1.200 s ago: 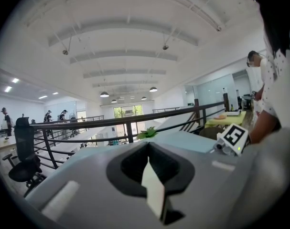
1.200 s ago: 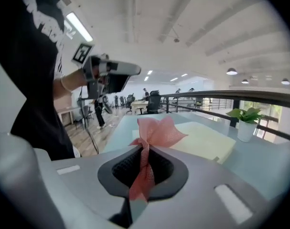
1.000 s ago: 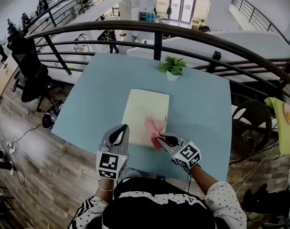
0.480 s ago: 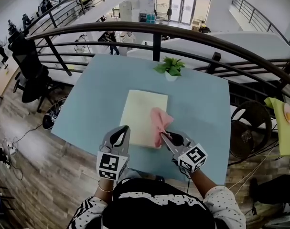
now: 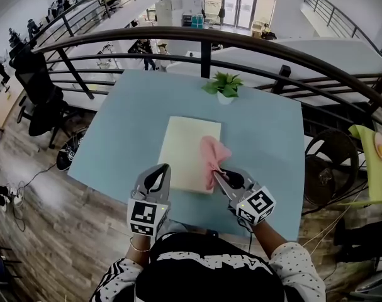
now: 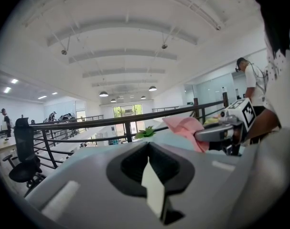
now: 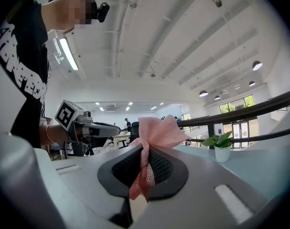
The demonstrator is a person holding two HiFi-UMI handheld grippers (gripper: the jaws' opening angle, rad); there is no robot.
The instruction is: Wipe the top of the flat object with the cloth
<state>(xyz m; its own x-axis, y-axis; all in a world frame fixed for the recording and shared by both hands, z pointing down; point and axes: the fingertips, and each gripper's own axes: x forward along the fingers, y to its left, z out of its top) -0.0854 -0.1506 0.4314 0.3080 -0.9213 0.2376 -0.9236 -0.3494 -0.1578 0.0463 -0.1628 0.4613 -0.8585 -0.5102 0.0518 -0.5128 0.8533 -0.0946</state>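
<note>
A pale yellow flat pad (image 5: pixel 185 150) lies in the middle of the light blue table (image 5: pixel 128 128). My right gripper (image 5: pixel 218 175) is shut on a pink cloth (image 5: pixel 212 155), which drapes over the pad's right edge. In the right gripper view the pink cloth (image 7: pixel 149 142) sticks up from between the shut jaws. My left gripper (image 5: pixel 158 175) hovers at the pad's near left corner, shut with nothing in it. The left gripper view shows the pink cloth (image 6: pixel 185 128) and the right gripper (image 6: pixel 212 133) off to its right.
A small potted plant (image 5: pixel 225 87) stands at the table's far edge. A curved black railing (image 5: pixel 203 43) runs behind the table. A black office chair (image 5: pixel 39 99) sits on the wood floor to the left.
My right gripper has dragged the pink cloth from the pad's near right part toward its right edge and farther up. The left gripper has stayed where it was.
</note>
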